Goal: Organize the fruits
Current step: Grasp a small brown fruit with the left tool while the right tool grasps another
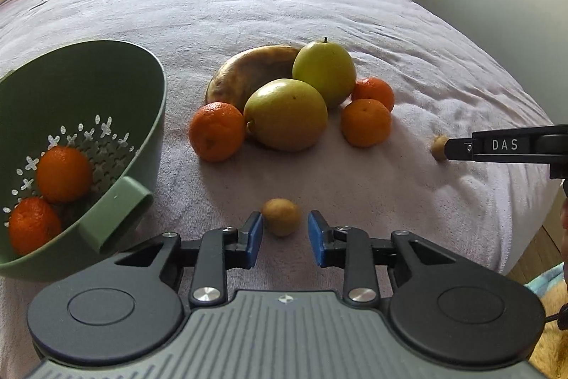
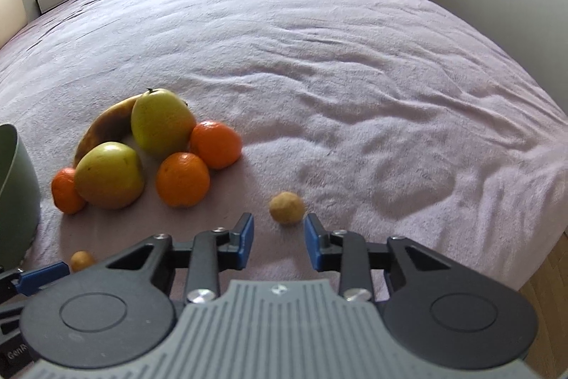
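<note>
A wide bed (image 1: 248, 6) under a pale lilac cover carries everything. At nine o'clock in the left wrist view a green colander (image 1: 142, 116) lies tipped toward the camera with two tangerines (image 1: 64, 173) inside, touching each other.

At the centre of that view sits the fruit pile: a browned banana (image 1: 241, 70) curved along the back, one green-yellow pear (image 1: 325, 71) upright at one o'clock of it, a second pear (image 1: 285, 114) lying in front. A tangerine (image 1: 216, 130) touches the lying pear at nine o'clock; two more (image 1: 365, 121) rest together at three o'clock of the pile.

The left claw (image 1: 285, 231) sits low at six o'clock, its blue pads apart on either side of a small tan fruit (image 1: 281, 216) on the cover, the left pad just beside it, the right pad clear of it.

In the right wrist view, the right claw (image 2: 278, 237) is likewise apart, a second small tan fruit (image 2: 287, 207) just beyond its tips at twelve o'clock, nearer the right finger; neither pad presses it.
</note>
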`<state>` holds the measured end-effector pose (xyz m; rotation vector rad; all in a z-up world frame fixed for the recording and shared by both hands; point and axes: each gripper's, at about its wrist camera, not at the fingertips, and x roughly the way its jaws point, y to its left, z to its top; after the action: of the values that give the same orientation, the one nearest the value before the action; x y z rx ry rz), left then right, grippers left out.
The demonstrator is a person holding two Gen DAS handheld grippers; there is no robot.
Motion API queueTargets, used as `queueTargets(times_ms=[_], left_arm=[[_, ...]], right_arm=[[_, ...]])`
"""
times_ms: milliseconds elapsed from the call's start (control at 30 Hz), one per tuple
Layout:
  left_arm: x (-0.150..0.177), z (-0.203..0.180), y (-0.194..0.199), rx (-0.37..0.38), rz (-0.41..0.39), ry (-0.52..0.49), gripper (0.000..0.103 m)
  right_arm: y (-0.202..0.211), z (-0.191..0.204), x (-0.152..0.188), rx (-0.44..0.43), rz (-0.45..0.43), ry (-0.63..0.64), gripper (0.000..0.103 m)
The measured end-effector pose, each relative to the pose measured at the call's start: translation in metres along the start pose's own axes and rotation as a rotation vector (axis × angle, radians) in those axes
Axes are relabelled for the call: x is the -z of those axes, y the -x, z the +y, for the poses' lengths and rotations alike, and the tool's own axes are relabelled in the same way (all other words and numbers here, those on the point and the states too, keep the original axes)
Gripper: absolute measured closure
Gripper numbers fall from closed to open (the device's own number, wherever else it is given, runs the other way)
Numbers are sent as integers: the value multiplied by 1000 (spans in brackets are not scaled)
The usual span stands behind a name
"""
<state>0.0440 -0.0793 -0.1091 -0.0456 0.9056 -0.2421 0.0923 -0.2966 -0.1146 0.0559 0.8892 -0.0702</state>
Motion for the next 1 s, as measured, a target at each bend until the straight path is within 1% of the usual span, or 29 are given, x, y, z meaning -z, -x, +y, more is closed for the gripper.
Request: queueTargets(times_ms=[100,200,267,400,500,833,933,1000], left_arm=[[-1,-1,-4,-11,3,-3,68],[-2,2,-9,-6,20,18,69],[-2,3,-11,-3,30,27,71],[-3,2,-13,-4,22,14,71],[-4,3,-14,0,23,19,71],[-7,3,-17,5,24,20,72],[-7,3,-17,13,24,18,75],[-7,2,-17,14,24,12,75]], right_arm=[[-4,1,0,14,-14,14,76],[-9,0,0,27,-12,16,78],[-13,-2,0,22,-2,12,78],[-18,0,-1,8,4,15,78],[-23,1,-2,7,6,18,81],[-33,-4,-5,25,12,-17,82],[-33,-5,-8,24,9,-29,82],[-34,-4,-9,27,14,-26,82]])
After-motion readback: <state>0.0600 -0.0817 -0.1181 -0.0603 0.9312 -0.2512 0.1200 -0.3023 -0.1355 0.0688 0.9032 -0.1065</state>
